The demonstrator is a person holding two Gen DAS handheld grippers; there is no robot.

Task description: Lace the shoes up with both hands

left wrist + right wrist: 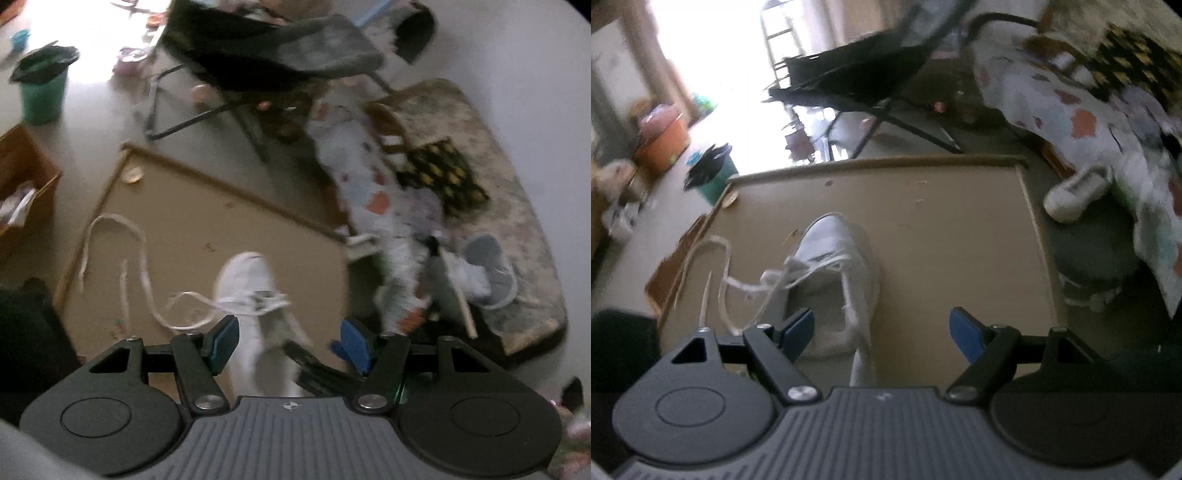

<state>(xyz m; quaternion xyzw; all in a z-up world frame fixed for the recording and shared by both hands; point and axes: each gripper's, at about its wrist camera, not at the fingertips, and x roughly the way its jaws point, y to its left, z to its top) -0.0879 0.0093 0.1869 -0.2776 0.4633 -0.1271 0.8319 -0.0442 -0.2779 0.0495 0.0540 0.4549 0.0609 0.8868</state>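
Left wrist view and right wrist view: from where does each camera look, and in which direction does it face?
Left wrist: sits on the left gripper, faces down at the white shoe on the cardboard; its open fingers show, with part of the other gripper.
Right wrist: sits on the right gripper, faces down at the shoe's opening; only its open fingers show.
Shared: shoe, loose lace, cardboard, folding chair, green bin.

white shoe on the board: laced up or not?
Not laced: the lace crosses only the front eyelets of the white shoe; the rest trails loose across the board.
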